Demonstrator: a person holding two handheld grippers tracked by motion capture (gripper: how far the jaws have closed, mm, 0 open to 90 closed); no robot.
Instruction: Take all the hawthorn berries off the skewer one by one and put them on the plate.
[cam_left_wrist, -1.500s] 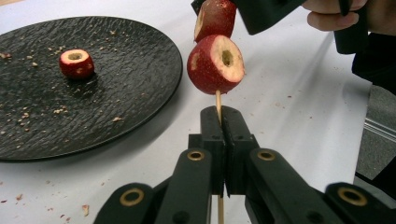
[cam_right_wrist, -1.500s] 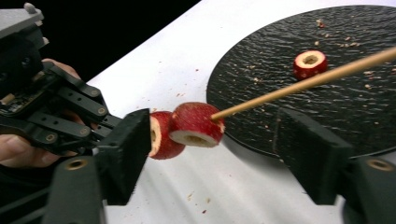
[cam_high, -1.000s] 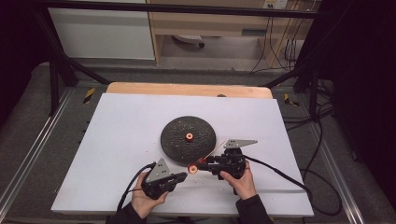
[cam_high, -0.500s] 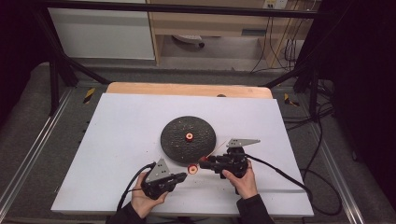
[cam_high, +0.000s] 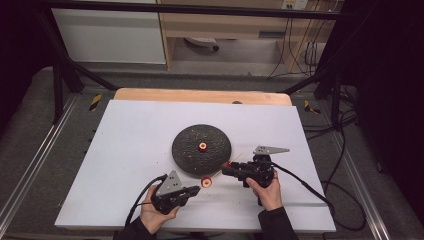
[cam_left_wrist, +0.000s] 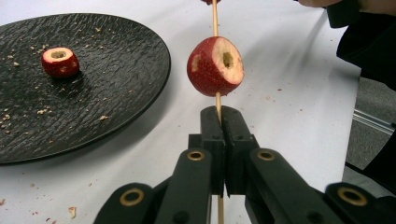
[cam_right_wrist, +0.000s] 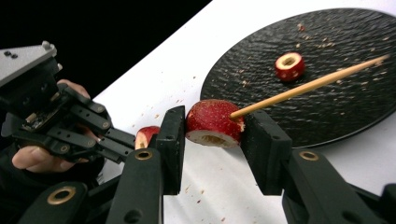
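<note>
My left gripper (cam_high: 194, 188) (cam_left_wrist: 219, 122) is shut on the lower end of a thin wooden skewer (cam_left_wrist: 215, 18) (cam_right_wrist: 308, 85). A red cored fruit piece (cam_left_wrist: 215, 66) (cam_high: 205, 182) (cam_right_wrist: 147, 136) is threaded on the skewer just past its jaws. Farther along the stick, my right gripper (cam_high: 226, 168) (cam_right_wrist: 214, 128) is shut on a second red fruit piece (cam_right_wrist: 212, 122), which the skewer also pierces. Both hover low over the white table, in front of a black plate (cam_high: 186, 150) (cam_left_wrist: 93, 93) (cam_right_wrist: 336, 107). A third cored piece (cam_high: 202, 146) (cam_left_wrist: 58, 61) (cam_right_wrist: 289, 66) sits at the plate's centre.
Crumbs are scattered over the plate and the white table (cam_high: 130, 145) near it. A cable trails from each gripper toward the table's front edge. A wooden strip (cam_high: 200, 96) borders the far side, with metal frame rails at left and right.
My right gripper has shifted slightly to the right. The left gripper and the skewer have stayed in place.
</note>
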